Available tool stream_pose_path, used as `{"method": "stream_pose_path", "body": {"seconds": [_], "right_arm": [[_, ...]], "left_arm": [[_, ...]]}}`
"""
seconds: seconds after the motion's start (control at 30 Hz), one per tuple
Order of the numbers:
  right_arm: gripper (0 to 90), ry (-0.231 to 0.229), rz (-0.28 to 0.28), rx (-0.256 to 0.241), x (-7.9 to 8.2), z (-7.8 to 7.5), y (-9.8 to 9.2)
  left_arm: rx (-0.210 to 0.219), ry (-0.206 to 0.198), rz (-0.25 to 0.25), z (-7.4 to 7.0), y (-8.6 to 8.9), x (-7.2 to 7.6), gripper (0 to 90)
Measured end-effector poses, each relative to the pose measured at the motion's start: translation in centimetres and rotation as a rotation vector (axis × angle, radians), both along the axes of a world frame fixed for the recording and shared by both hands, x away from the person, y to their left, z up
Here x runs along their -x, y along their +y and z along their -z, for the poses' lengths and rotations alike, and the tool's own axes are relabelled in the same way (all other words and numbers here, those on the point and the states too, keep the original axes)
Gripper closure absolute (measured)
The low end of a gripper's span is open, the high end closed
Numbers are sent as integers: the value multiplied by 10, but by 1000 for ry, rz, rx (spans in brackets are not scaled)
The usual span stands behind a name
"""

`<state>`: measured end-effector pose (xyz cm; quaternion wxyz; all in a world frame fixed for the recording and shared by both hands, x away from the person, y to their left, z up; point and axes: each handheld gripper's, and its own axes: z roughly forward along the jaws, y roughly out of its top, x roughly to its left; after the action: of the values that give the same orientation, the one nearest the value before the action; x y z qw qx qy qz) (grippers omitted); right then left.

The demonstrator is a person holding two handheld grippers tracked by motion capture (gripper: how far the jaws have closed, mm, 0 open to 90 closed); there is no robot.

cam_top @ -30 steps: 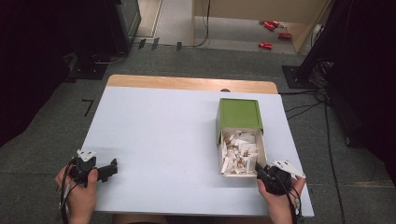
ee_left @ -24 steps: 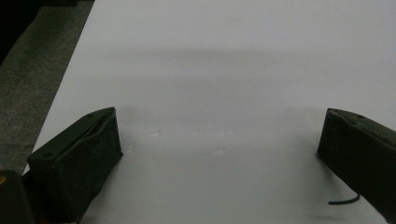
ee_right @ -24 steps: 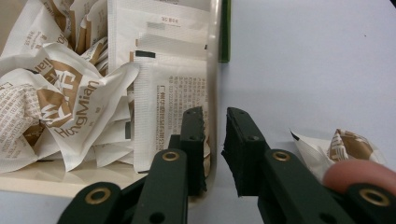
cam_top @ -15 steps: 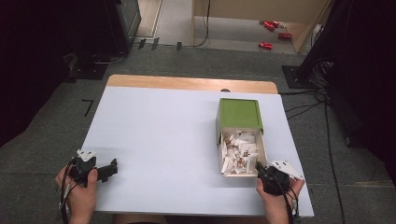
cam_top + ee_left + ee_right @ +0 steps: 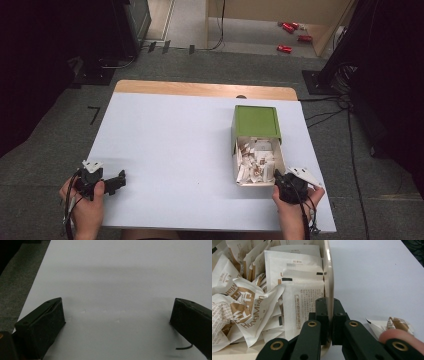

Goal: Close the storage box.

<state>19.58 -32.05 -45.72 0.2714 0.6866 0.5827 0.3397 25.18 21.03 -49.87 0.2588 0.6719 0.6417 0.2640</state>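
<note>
Right gripper [image 5: 330, 322]: jaws clamped on the near right wall of the cream drawer tray [image 5: 328, 277], which is pulled out of the green box [image 5: 256, 121] and full of white paper sachets [image 5: 252, 302]. Tray sits right of centre on the pale blue table [image 5: 175, 150]. Left gripper [image 5: 117, 322]: jaws wide apart, resting over bare tabletop at the near left corner.

Right tongs [image 5: 278, 176] eased slightly back toward person over last second, jaws pinched on near right corner wall of drawer [image 5: 328, 277]. Drawer front edge drawn marginally nearer with tongs; white sachets [image 5: 302, 302] just left of tongs, inside drawer.
</note>
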Motion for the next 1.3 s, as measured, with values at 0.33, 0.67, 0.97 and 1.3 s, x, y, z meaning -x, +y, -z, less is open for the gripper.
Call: {"method": "stream_pose_path", "body": {"seconds": [0.33,0.67,0.97,1.3], "right_arm": [[880,4,29,-8,-19,1,2],[879,-19,27,-4,-33,4,2],[709,-57,-70,-45,-28,1,-7],[465,-42,-152,-40,-10,-6,-7]], "left_arm": [[0,0,0,0,0,0,0],[1,0,0,0,0,0,0],[1,-1,-1,0,0,0,0],[2,-1,-1,0,0,0,0]]}}
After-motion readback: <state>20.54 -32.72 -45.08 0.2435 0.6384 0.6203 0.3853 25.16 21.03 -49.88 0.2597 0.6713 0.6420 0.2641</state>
